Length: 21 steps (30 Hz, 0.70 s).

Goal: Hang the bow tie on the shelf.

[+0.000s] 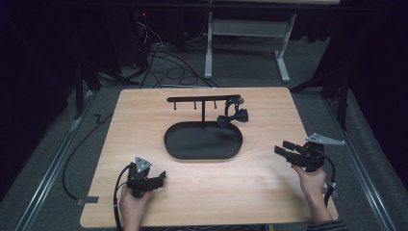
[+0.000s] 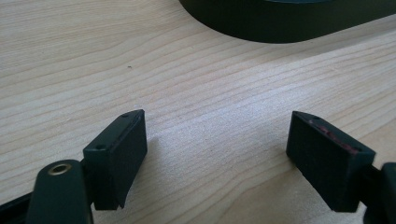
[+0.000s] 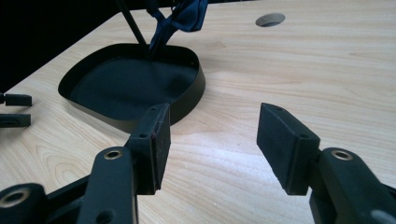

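- The right gripper (image 1: 288,153) hovered with its jaws spread wide and nothing between them; in the right gripper view only bare wood showed between its pads (image 3: 285,144).
- The left gripper (image 1: 153,180) sat low over the table (image 1: 269,192), jaws likewise apart and empty, its pads (image 2: 119,154) framing plain wood grain.
- Ahead of the right gripper, and off to its left, lay the black oval tray (image 1: 168,144), its near wall (image 3: 187,100) just beyond the jaw tips in the right gripper view.
- From the tray rose a thin post carrying a crossbar rack (image 1: 202,99) with small pegs.
- The dark bow tie (image 1: 232,118) hung from the rack's end on the right gripper's side, its strap looped over a peg, dangling above the tray; it was well apart from both grippers.
- Judged from this, the work on the bow tie had not visibly begun, or was already over with the tie hung: neither gripper held or touched it. Which of the two, I could not tell.
- Both hands rested near the table's near edge, the right hand (image 1: 312,180) angling its gripper toward the tray, the left hand (image 1: 134,207) pointing its gripper across toward the right.
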Available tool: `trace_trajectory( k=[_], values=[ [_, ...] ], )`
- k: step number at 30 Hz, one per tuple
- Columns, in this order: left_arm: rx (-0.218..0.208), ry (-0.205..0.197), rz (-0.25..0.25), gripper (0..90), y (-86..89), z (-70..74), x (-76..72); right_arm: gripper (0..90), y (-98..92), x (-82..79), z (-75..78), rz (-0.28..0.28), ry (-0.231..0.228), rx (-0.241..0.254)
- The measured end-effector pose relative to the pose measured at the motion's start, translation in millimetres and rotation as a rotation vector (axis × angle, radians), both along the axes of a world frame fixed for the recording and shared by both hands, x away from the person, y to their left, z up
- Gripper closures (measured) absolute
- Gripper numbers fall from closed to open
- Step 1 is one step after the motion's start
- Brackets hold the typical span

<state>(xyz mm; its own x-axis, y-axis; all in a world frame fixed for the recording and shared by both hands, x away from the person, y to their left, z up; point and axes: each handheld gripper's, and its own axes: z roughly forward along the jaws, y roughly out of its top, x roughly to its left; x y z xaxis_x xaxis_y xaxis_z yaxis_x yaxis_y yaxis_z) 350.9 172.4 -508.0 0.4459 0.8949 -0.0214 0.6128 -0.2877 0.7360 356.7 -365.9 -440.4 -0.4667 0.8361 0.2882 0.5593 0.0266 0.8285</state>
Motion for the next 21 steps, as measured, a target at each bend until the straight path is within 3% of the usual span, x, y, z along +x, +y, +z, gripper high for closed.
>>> trace_trajectory(
  k=[21],
  values=[
    [0.001,0.001,0.0,20.6,0.0,0.1,0.0,46.1,2.8,-2.7,-18.1,0.005,0.042,-0.002]
  ],
)
